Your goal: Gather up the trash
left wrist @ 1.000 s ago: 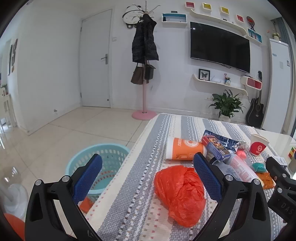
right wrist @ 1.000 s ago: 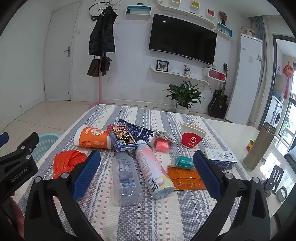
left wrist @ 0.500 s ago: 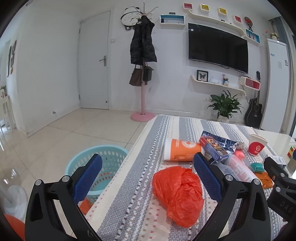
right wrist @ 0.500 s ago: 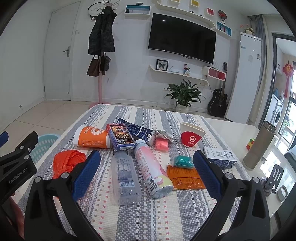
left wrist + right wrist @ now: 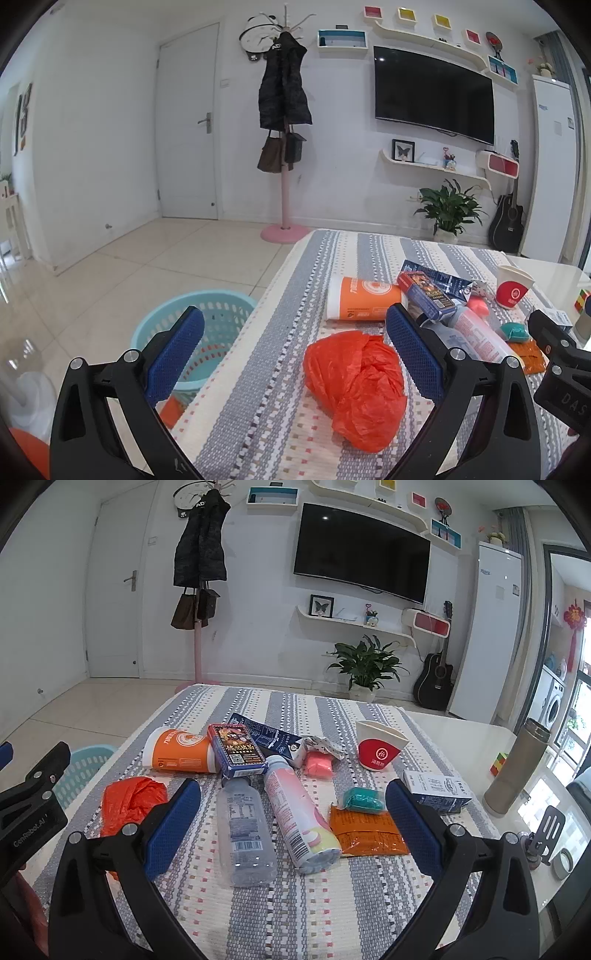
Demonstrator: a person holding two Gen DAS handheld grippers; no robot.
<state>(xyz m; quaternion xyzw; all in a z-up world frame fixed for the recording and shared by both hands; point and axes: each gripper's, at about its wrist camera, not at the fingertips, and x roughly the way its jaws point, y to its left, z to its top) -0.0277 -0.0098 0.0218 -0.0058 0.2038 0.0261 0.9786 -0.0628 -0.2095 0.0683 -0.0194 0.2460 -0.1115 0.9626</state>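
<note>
Trash lies on a striped tablecloth (image 5: 295, 904). A crumpled orange plastic bag (image 5: 358, 384) lies nearest my left gripper (image 5: 295, 347), which is open and empty just short of it. The bag also shows in the right wrist view (image 5: 129, 805). My right gripper (image 5: 291, 819) is open and empty, above a clear bottle (image 5: 243, 830) and a pink bottle (image 5: 299, 812). Behind them lie an orange cup (image 5: 177, 753), a card box (image 5: 236, 749), an orange packet (image 5: 365, 830), a teal lump (image 5: 362, 799) and a red paper cup (image 5: 380, 749).
A light blue basket (image 5: 207, 332) stands on the floor left of the table. A white carton (image 5: 436, 790), a metal flask (image 5: 521, 768) and a colour cube (image 5: 498, 764) sit at the right. A coat stand (image 5: 282, 147) is behind.
The left wrist view has shifted slightly, so the bag and the basket sit a little lower and to the left. The right gripper has barely moved. Both stay open.
</note>
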